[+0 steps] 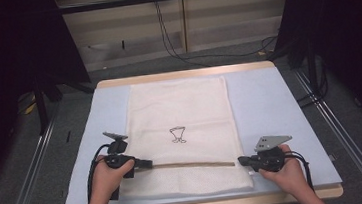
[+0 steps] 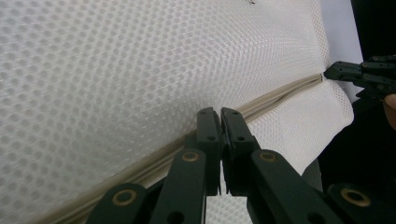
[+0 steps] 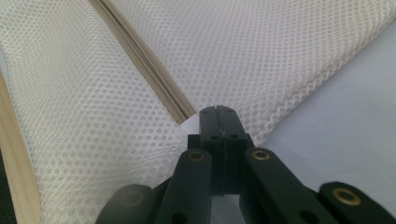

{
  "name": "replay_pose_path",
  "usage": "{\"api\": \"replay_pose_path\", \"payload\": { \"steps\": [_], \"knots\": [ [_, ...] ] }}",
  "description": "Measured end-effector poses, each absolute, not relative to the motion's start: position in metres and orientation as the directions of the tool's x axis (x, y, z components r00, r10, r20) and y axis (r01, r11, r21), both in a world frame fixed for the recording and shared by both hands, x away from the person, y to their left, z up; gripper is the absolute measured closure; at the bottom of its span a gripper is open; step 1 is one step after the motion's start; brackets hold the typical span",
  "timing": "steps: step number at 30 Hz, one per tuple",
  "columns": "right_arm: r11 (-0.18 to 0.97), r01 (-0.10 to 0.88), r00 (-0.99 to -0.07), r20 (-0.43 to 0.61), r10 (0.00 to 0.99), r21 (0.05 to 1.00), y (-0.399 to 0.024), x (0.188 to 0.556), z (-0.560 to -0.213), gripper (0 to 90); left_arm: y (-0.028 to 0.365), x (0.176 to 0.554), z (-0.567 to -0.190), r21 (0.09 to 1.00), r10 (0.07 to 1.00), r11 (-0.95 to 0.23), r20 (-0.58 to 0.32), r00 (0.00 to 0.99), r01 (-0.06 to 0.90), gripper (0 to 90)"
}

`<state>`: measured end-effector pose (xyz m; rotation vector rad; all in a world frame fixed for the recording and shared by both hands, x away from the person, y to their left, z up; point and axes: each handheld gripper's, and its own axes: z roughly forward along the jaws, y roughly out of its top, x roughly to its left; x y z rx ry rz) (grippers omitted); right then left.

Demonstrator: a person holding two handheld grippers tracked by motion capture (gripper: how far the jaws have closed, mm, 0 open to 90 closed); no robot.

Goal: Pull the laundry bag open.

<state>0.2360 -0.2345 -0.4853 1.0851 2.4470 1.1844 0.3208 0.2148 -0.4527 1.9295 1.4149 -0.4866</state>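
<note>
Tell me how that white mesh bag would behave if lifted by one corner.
The mesh bag lies flat and thin on the table, so it would probably hang limp. Its open net weave suggests it is light for its size. The zipper looks like its stiffest line, so folds may form around it.

The bag (image 1: 180,112) is soft white cloth full of tiny holes. The table (image 1: 186,74) edge is smooth wood. The jaws are matt black plastic.
</note>
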Motion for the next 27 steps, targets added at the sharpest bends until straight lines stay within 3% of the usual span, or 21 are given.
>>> {"api": "replay_pose_path", "payload": {
  "steps": [27],
  "knots": [
    [0.407, 0.525, -0.707, 0.116, 0.698, 0.748, -0.234, 0.236, -0.485, 90.0, 0.293, 0.312, -0.452, 0.306, 0.744, -0.044, -0.625, 0.236, 0.951, 87.2]
  ]
}}
